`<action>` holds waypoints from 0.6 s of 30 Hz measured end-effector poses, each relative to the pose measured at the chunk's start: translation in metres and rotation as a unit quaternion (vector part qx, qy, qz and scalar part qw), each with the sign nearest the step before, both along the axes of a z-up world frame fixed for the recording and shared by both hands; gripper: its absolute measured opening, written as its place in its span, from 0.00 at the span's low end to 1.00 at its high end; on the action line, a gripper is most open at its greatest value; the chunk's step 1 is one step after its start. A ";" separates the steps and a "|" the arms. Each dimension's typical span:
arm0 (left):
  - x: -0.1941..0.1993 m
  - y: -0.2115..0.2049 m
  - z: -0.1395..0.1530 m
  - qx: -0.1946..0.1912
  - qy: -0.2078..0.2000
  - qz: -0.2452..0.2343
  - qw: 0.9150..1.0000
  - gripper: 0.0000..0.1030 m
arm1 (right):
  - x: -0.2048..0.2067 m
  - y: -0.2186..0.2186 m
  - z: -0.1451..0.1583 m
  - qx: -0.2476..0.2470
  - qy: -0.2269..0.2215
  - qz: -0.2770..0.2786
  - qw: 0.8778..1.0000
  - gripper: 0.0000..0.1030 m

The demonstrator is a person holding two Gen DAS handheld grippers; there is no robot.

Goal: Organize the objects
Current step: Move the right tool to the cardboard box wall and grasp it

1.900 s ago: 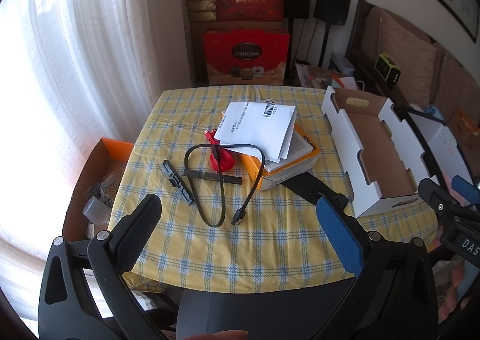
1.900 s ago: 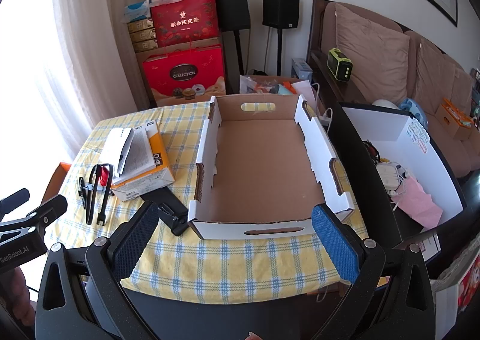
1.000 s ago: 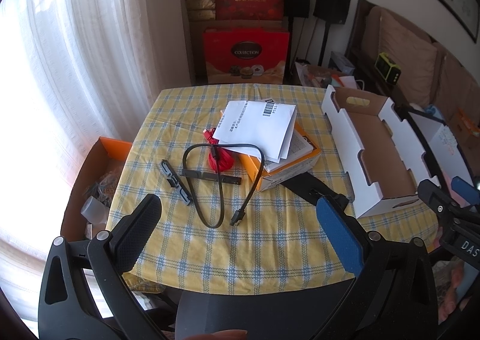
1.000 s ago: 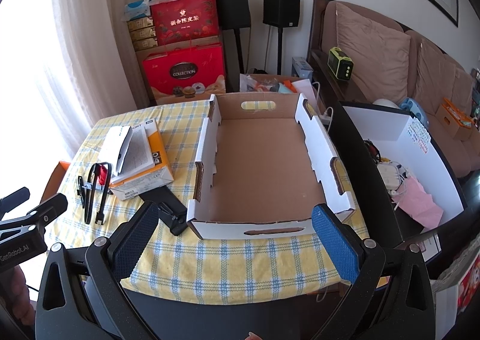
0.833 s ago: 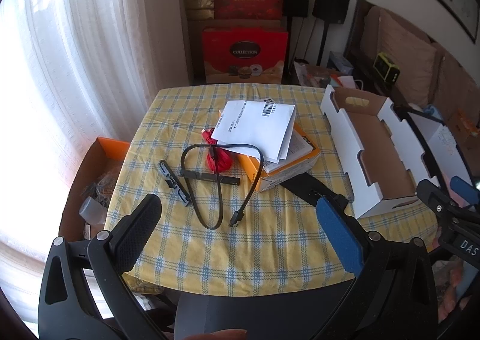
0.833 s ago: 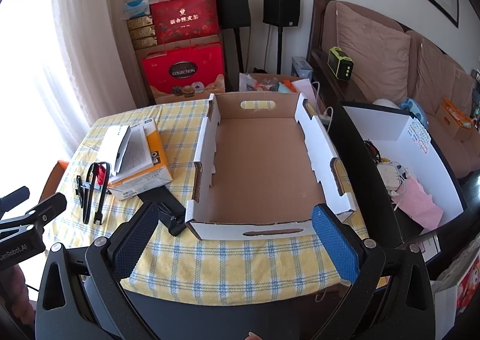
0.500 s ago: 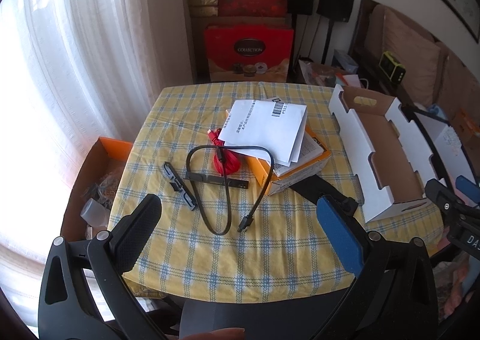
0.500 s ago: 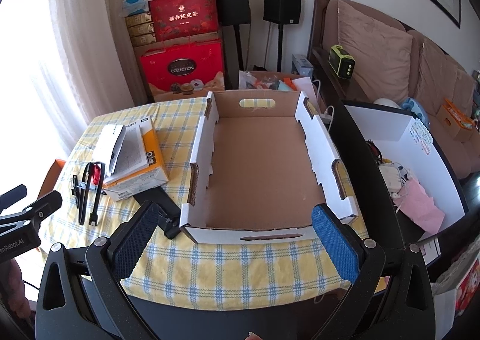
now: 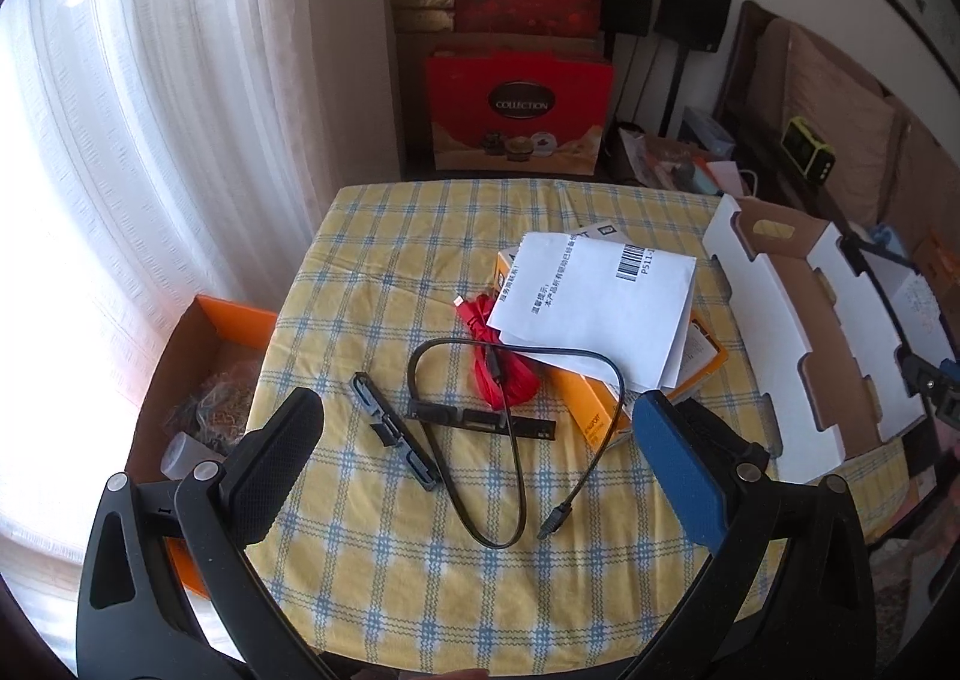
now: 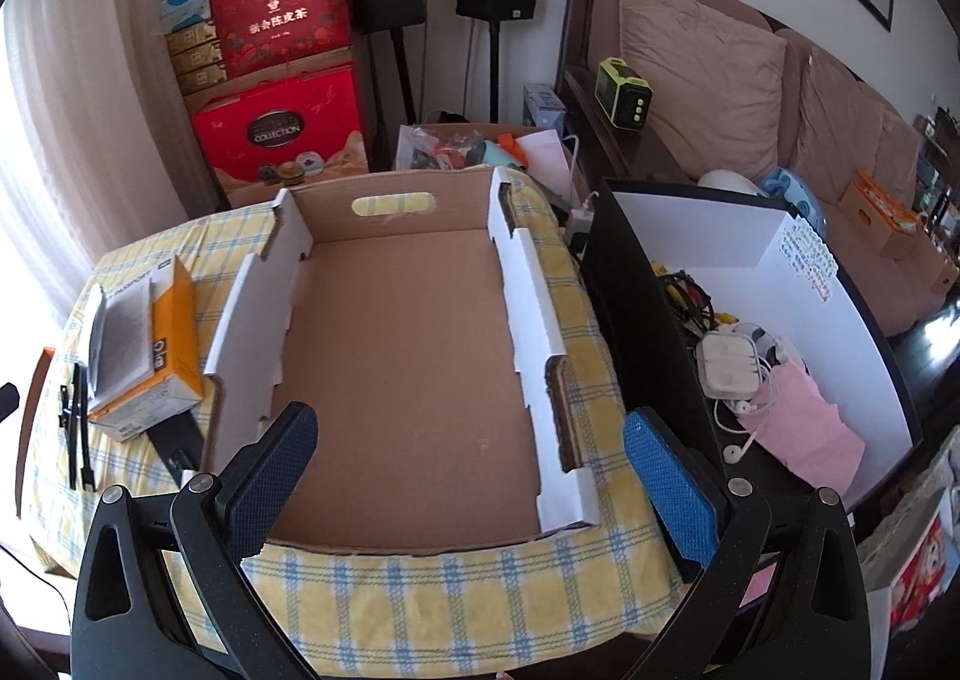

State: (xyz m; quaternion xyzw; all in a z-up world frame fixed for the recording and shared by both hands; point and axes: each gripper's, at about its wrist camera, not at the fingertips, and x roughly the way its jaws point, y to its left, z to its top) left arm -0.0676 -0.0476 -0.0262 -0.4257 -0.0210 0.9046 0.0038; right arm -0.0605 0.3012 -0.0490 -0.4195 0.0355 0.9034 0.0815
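Note:
On the yellow checked table [image 9: 372, 560] lie a looped black cable [image 9: 516, 470], a black flat bracket [image 9: 393, 443], a red cord bundle [image 9: 501, 374], and an orange box [image 9: 654, 380] under white papers [image 9: 600, 308]. My left gripper [image 9: 480, 461] is open and empty, hovering above the cable. An empty cardboard tray [image 10: 408, 380] with white walls sits on the right of the table; it also shows in the left wrist view [image 9: 804, 332]. My right gripper [image 10: 474, 467] is open and empty over the tray's near end. The orange box [image 10: 162, 350] lies left of the tray.
An orange floor box [image 9: 198, 380] with clutter stands left of the table. A black-and-white bin [image 10: 780, 332] with chargers and a pink bag stands right of the table. Red gift boxes [image 9: 516, 110] stack against the far wall. A sofa [image 10: 750, 98] lies at right.
Both grippers have moved forward and lower toward the table. The left one is closer to the cable; the right one now reaches over the tray's near wall. Nothing on the table moved.

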 end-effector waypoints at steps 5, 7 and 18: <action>-0.016 -0.004 -0.003 0.028 -0.009 -0.017 0.999 1.00 | -0.016 0.025 -0.006 -0.004 -0.007 -0.004 1.000 0.96; -0.023 -0.002 -0.004 0.035 -0.014 -0.028 0.999 1.00 | -0.026 0.035 -0.010 -0.008 -0.014 -0.001 1.000 0.90; -0.064 0.014 0.001 0.061 -0.032 -0.064 0.996 1.00 | -0.062 0.071 -0.036 -0.029 -0.061 -0.008 0.998 0.52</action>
